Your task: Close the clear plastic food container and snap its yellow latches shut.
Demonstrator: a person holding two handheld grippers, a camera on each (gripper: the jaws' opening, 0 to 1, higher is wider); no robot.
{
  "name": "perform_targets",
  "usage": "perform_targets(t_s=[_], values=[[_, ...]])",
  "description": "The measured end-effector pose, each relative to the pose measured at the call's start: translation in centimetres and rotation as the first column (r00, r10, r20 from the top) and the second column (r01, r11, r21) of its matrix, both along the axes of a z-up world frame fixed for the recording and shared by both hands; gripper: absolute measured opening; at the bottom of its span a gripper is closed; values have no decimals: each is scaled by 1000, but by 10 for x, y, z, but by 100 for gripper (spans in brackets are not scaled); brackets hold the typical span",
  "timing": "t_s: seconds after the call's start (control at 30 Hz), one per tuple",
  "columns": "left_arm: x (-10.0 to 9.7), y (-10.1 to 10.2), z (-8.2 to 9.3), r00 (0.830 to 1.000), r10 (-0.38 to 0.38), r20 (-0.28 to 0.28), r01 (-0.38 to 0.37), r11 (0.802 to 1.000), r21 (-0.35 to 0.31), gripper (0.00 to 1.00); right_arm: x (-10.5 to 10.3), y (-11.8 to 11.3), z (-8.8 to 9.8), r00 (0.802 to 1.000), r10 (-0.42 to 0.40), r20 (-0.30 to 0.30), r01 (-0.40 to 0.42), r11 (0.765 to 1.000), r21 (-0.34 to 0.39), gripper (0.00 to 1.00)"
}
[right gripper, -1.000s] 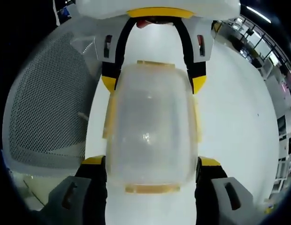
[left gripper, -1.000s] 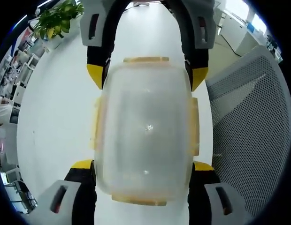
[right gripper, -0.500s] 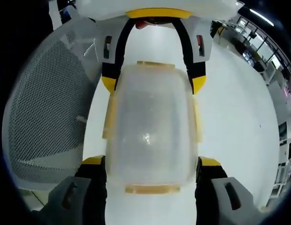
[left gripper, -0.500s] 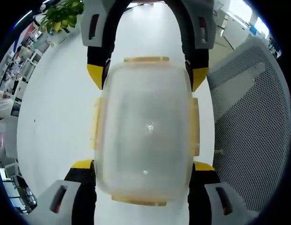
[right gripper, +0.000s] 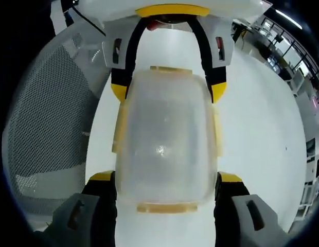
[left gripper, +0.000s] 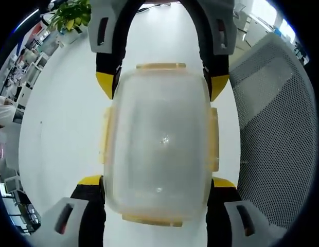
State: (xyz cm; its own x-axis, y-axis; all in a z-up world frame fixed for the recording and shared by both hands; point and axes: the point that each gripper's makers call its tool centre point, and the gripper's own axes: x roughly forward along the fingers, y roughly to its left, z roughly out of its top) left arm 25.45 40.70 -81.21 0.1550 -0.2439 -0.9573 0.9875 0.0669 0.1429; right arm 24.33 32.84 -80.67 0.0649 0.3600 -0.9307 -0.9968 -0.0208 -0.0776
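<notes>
The clear plastic container point(left gripper: 159, 149) with its lid on is held over a white table point(left gripper: 61, 128), gripped from two opposite ends. In the left gripper view my left gripper point(left gripper: 157, 181) is shut on its near end, and the right gripper point(left gripper: 160, 85) clamps the far end. The right gripper view mirrors this: my right gripper point(right gripper: 165, 177) is shut on the container point(right gripper: 164, 144), with the left gripper point(right gripper: 167, 91) opposite. Pale yellow latches point(left gripper: 214, 139) lie along all its sides point(right gripper: 117, 134); whether they are snapped I cannot tell.
A grey mesh office chair point(left gripper: 275, 134) stands close beside the table, on the left in the right gripper view point(right gripper: 46, 128). A potted plant point(left gripper: 69, 13) sits at the table's far end. Desks and shelves line the room's edges.
Both views have drifted slightly against the chair and the table, so the hands moved a little. The container stays clamped between both grippers in the same pose.
</notes>
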Motion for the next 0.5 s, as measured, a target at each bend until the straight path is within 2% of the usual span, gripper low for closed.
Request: perform_targets(t_s=[0.5], values=[[24, 25, -1, 1000, -12, -1, 12, 1000, 28, 78, 23, 26, 0, 1000, -10, -2, 10, 1000, 4, 75]])
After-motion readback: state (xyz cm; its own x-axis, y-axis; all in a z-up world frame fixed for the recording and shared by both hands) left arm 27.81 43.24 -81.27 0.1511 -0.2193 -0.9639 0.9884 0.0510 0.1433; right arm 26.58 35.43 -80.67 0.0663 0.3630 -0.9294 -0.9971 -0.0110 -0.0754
